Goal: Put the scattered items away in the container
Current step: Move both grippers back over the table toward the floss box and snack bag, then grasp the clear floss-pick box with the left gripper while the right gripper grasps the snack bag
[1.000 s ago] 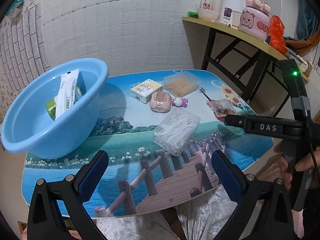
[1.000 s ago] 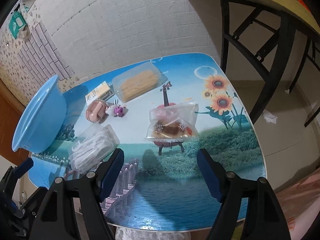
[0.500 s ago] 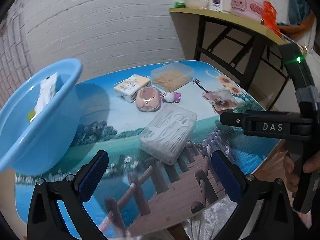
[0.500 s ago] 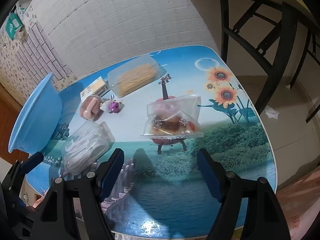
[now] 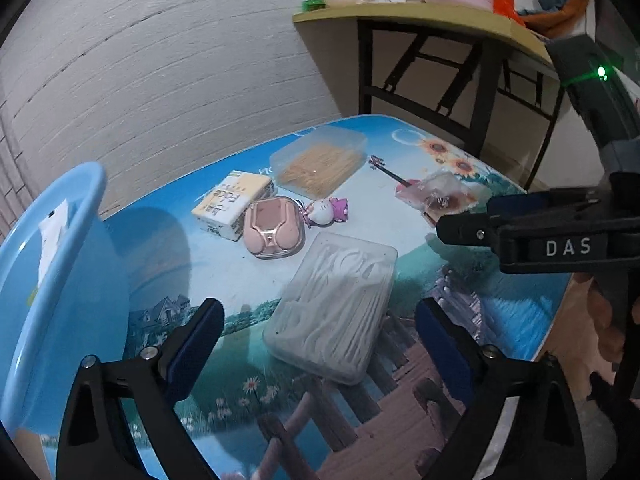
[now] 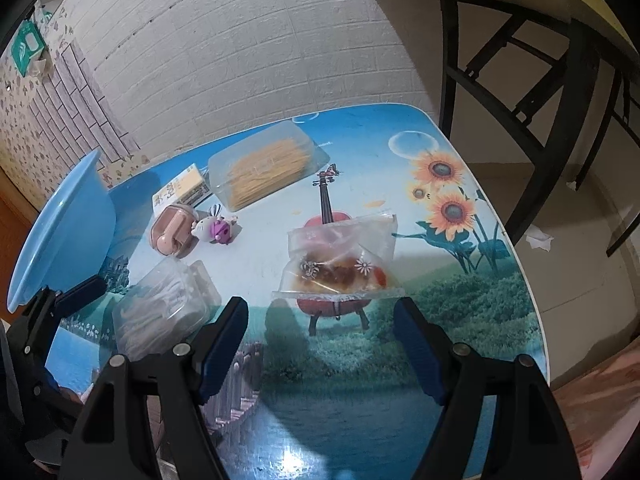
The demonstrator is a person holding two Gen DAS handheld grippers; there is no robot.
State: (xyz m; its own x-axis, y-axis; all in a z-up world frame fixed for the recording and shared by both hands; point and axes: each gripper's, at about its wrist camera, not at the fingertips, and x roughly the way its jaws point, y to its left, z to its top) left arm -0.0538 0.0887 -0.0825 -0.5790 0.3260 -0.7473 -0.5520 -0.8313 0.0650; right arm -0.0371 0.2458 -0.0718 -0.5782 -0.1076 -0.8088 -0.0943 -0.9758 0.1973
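Left gripper (image 5: pixel 320 336): jaws spread wide and closing, pads not touching anything; the clear floss-pick box lies on the table between and just ahead of the fingertips.
Right gripper (image 6: pixel 320 340): jaws spread, nothing between the pads; it hangs over the near edge of the table, pointing at the clear snack bag.
Table (image 6: pixel 472 320): small, with a printed top of sunflowers, a violin and a wooden bridge; it carries every item.
Blue basin (image 5: pixel 60 280): at the left edge of the table; a white packet (image 5: pixel 52 232) leans inside against its wall.
Floss-pick box (image 5: pixel 332 304): lidded, flat on the table near the middle, toward the near edge.
Clear snack bag (image 6: pixel 340 256): flat on the printed violin, right of the middle, apart from the other items.
Toothpick box (image 5: pixel 320 166): clear, near the far edge.
Yellow tissue pack (image 5: pixel 232 204): just left of the toothpick box, toward the basin.
Pink case (image 5: pixel 274 232): touching the tissue pack's near side.
Cat charm (image 5: pixel 328 210): white and purple, just right of the pink case.
Person's hand (image 5: pixel 608 320): at the right edge of the left wrist view, gripping the right tool's handle.
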